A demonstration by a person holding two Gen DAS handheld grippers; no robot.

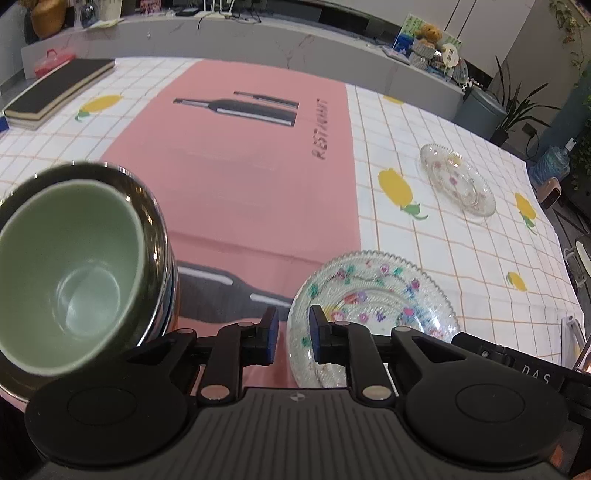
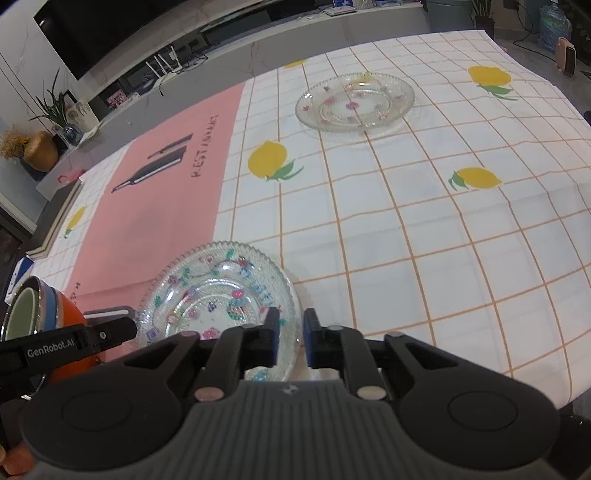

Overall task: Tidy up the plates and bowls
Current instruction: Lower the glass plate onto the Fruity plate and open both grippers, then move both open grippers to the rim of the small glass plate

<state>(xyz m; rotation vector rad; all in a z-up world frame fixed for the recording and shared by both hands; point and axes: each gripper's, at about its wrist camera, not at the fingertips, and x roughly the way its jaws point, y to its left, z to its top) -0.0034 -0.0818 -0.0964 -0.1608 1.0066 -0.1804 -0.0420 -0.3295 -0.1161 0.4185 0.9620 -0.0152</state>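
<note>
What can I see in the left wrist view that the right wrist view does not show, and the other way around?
Only the left wrist view shows the inside of the green bowl nested in the bowl stack, the black book and the teddy bear. Only the right wrist view shows the orange bowl at the bottom of the stack, the dark screen and the left gripper's side. Both show the near glass plate, the far glass plate and the pink mat.

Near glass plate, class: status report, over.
Left gripper slightly open, astride near glass plate rim. Right gripper likewise, opposite rim. Bowl stack beside left. Far glass plate apart.
</note>
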